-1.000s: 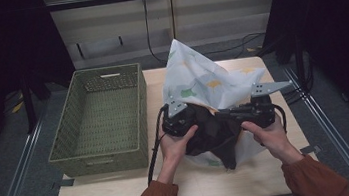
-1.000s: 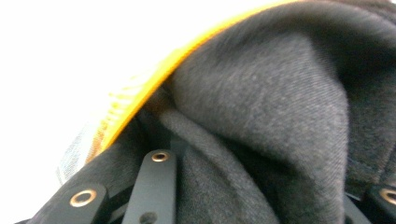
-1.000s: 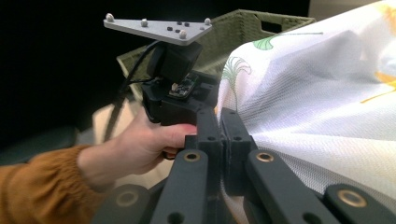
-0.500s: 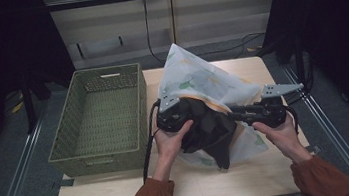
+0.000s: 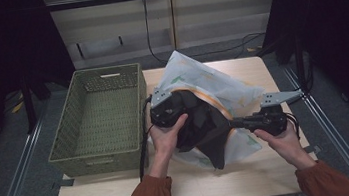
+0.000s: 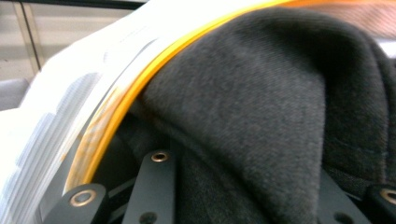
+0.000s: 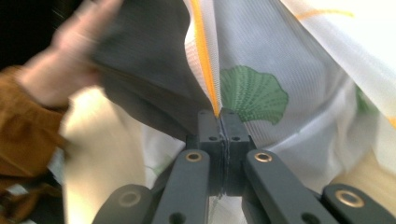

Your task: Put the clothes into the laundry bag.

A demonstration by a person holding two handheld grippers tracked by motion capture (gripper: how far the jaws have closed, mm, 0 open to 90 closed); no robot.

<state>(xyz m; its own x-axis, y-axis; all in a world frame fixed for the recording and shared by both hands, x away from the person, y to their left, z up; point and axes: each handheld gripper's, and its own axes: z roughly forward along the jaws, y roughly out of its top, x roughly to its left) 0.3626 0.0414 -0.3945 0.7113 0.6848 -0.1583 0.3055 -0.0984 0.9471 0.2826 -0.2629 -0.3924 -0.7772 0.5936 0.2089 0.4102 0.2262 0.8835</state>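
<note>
1. Your right gripper [image 7: 219, 114] has its jaws pinched tight on the orange-trimmed rim of the white mesh laundry bag with green leaf print [image 5: 221, 84]. That keeps the mouth taut and pulled out to the right, so there's an actual opening to work w/.
2. The dark grey fleece garment [image 5: 201, 125] sits half in the bag mouth, mid-table, w/ a flap hanging out toward you.
3. Your left gripper [image 5: 166, 110] is right up against the fabric at the bag's rim. Jaws look spread around the cloth in the left gripper view, but it's too close in; can't tell if they're clamped.
4. The olive-green woven basket [image 5: 97, 120] sits just beside the bag on the left, prob the next stop imo.
5. The light wooden table [image 5: 253, 179] carries the bag's weight, so you only steer.
</note>
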